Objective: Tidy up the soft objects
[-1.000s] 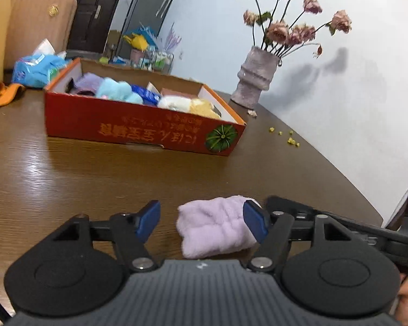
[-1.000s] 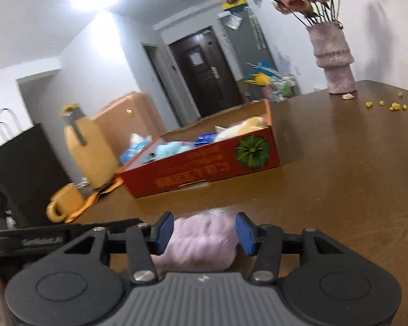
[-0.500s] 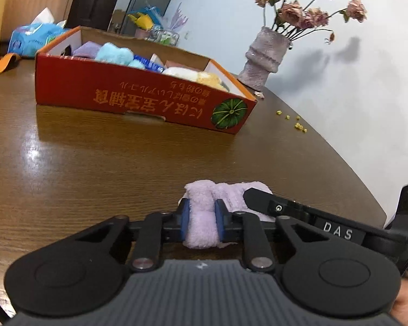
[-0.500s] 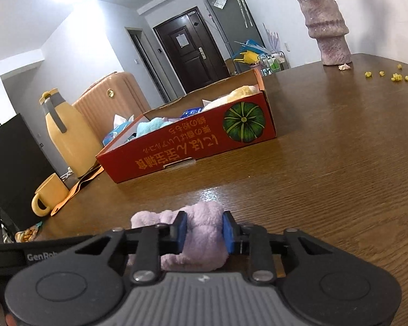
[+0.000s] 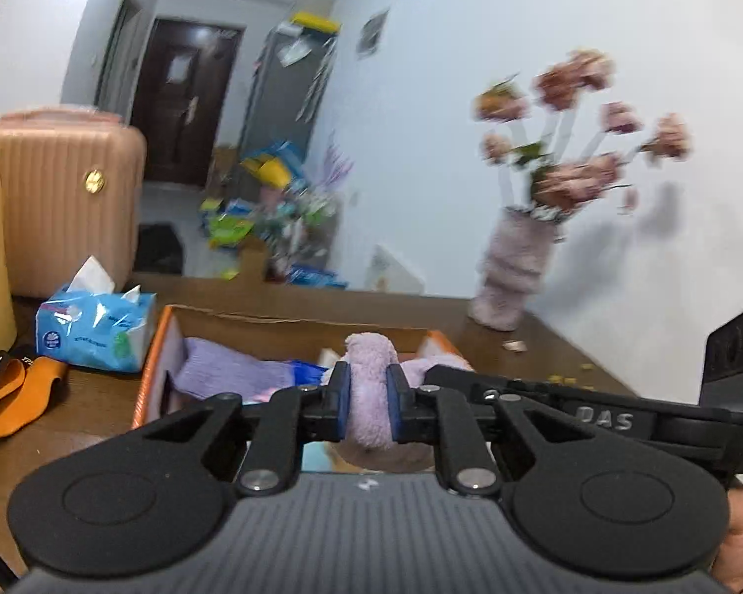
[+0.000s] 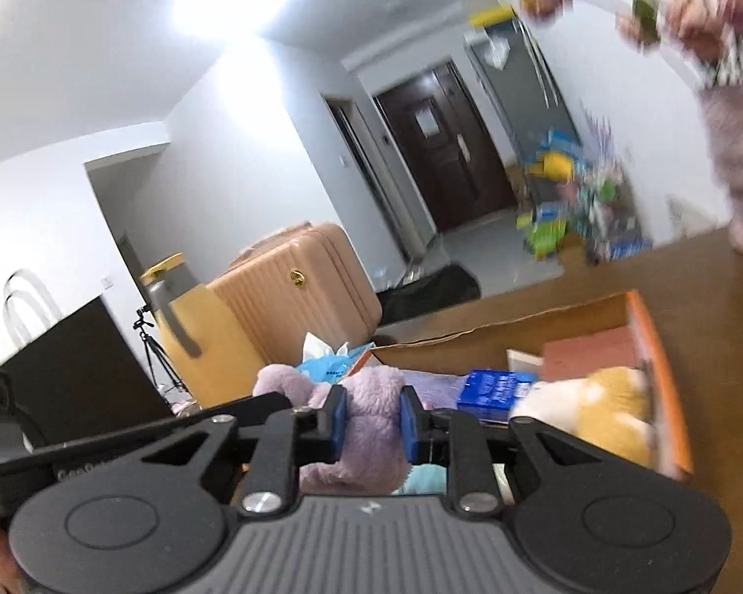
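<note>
A lilac fluffy towel [image 5: 369,346] hangs in the air between both grippers, over the near part of the red cardboard box [image 5: 148,376]. My left gripper [image 5: 366,388] has its blue pads pressed on one fold, its jaws still closing. My right gripper [image 6: 370,418] is shut on the other end of the towel [image 6: 371,450]. The right tool's arm [image 5: 604,418] crosses the left wrist view from the right. Inside the box [image 6: 663,371] lie a purple cloth [image 5: 228,371], a blue pack [image 6: 495,388] and a yellow-white plush [image 6: 599,406].
A blue tissue pack [image 5: 94,326] and an orange strap [image 5: 10,391] lie left of the box. A vase of pink flowers [image 5: 515,267] stands at the back right by the wall, crumbs [image 5: 569,371] near it. A pink suitcase [image 5: 64,208] and a yellow jug [image 6: 193,336] stand behind.
Both grippers shut on the lilac towel as it lay on the table. They then rose and carried it forward together, from the table in front of the box to above it.
</note>
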`<state>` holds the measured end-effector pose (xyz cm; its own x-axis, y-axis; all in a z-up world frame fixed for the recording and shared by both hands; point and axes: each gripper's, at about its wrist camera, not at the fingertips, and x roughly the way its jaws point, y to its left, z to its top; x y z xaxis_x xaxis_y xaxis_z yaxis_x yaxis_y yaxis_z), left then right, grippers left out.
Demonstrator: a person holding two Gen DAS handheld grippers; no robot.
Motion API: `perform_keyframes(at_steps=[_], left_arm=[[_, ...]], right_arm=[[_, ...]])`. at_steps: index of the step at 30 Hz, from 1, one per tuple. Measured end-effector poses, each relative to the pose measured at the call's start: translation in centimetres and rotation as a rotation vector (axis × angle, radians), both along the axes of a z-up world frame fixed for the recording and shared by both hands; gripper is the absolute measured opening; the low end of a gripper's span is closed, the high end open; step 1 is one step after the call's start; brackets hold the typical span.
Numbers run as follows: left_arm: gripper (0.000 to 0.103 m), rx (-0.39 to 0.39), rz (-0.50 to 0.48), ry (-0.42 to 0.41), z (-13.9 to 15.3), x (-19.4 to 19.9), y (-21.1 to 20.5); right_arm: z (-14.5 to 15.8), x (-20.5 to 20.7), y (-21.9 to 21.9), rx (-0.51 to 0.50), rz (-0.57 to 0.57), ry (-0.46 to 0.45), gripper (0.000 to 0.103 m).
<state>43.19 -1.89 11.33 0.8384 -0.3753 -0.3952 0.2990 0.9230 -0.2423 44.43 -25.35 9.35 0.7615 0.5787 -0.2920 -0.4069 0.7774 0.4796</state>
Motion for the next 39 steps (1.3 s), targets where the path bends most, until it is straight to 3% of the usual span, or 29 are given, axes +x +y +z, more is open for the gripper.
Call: perform_keyframes(at_steps=[5,8,12,18,22,25,26,27,29,30,35,39], left_arm=[[0.016,0.029,-0.008,0.143,-3.7,5.5,-1.4],[0.016,0.076,-0.059,0.201,-6.7,7.0,-2.7],[0.015,0.101,-0.096,0.292,-9.7,8.5,-3.5],[0.017,0.088,-0.107,0.289,-10.4,8.5,-3.3],[0.025,0.08,-0.094,0.296,-10.4,8.7,-3.0],[0.039,0.099,-0.073,0.268,-10.4,8.4,-3.5],[0.046,0.103,-0.073,0.259,-10.2,8.1,-3.6],[0.049,0.107,-0.073,0.25,-9.9,7.8,-3.5],[0.065,0.118,-0.076,0.231,-8.7,6.8,-2.9],[0.065,0.121,-0.076,0.213,-7.9,6.2,-2.4],[0.07,0.155,-0.029,0.102,-2.6,3.0,-0.1],[0.077,0.191,0.057,0.021,1.7,0.7,2.1]], right_arm=[[-3.7,9.0,1.4,-0.049,0.045,0.234,0.022],[-5.9,11.9,1.8,-0.126,0.048,0.315,0.022],[-6.3,13.3,2.6,-0.28,0.012,0.291,0.022],[-6.3,12.9,4.9,-0.491,0.044,0.205,0.025],[-5.7,13.1,5.8,-0.532,0.05,0.206,0.028],[-5.7,13.7,5.8,-0.524,0.045,0.239,0.029],[-5.6,13.7,5.6,-0.509,0.04,0.249,0.032],[-5.1,13.6,5.2,-0.478,0.041,0.257,0.039],[-4.2,12.9,4.6,-0.414,0.042,0.259,0.057],[-3.1,12.0,4.1,-0.394,0.035,0.24,0.068],[2.7,7.8,2.3,-0.431,-0.053,0.107,0.073],[7.1,3.9,0.1,-0.44,-0.138,0.018,0.091]])
